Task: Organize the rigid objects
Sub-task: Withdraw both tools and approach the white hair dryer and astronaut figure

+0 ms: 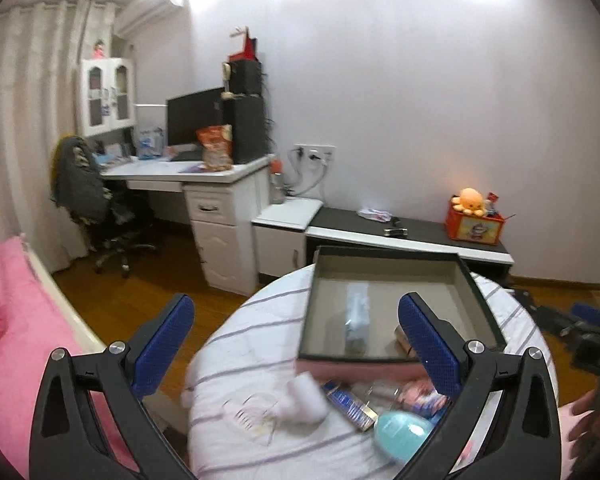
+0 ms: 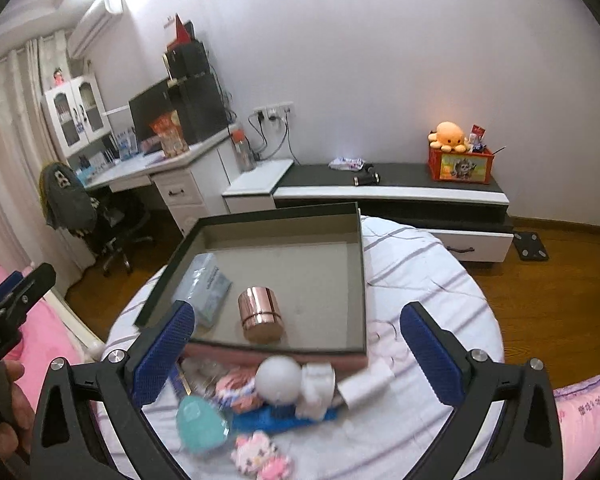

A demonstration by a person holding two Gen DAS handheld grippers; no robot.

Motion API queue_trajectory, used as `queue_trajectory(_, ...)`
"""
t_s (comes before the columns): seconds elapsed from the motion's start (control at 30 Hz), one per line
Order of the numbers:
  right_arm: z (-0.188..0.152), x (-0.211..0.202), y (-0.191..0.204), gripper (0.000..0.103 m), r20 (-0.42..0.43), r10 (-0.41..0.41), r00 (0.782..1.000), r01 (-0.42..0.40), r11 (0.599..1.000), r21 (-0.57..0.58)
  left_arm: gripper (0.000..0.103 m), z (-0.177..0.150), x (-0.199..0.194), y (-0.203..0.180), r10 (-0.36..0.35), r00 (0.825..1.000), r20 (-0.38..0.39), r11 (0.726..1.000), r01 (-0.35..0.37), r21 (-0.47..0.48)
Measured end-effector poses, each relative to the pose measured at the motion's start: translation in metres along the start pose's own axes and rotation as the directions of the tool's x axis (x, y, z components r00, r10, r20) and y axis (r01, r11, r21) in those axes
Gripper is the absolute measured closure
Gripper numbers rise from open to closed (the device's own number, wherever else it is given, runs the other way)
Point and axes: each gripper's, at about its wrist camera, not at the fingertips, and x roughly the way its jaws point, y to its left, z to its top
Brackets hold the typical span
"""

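Both grippers, left gripper [image 1: 296,346] and right gripper [image 2: 298,352], spread wide, empty, above tray [image 2: 362,280]; rose-gold canister [image 2: 260,314] and tissue pack [image 2: 210,288] inside tray.

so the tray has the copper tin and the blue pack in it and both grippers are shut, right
Not quite: both grippers are open. The left gripper and the right gripper each show wide, empty jaws in their own wrist view. The tin and the pack do sit in the tray.

Looks like someone's bedroom at home. Pink bedding [image 1: 4,320], a computer desk [image 1: 188,172] with office chair [image 1: 100,216], curtains [image 1: 24,100].
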Motion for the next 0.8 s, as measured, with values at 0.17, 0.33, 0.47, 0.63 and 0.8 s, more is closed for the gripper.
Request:
queue_trajectory(0.17,-0.017,-0.033,-0.001,0.000,0.038,0.001,0.999,0.000,1.000,-0.010,0.000,-0.031,-0.033,0.008,0.051,0.998,-0.031,0.999,-0.051,-0.014)
queue_trajectory(0.33,-0.034,-0.049,0.006,0.000,0.041,-0.003,0.999,0.005,0.999,-0.033,0.000,-0.053,-0.050,0.012,0.054,0.997,-0.055,0.998,-0.056,-0.034)
queue_trajectory(0.47,-0.052,-0.060,0.010,0.000,0.036,-0.026,0.999,0.027,0.999,-0.033,0.000,-0.063,-0.057,0.012,0.031,0.997,-0.065,0.999,-0.032,-0.013)
queue_trajectory(0.63,-0.076,-0.073,0.012,0.000,0.030,-0.087,0.996,0.087,0.996,0.001,0.000,-0.064,-0.060,0.006,-0.018,0.999,-0.049,0.999,0.020,0.042)
queue_trajectory(0.8,-0.086,-0.081,0.018,0.000,0.037,-0.154,0.987,0.152,0.987,0.047,0.000,-0.059,-0.055,0.007,-0.062,0.997,-0.050,0.994,0.067,0.089)
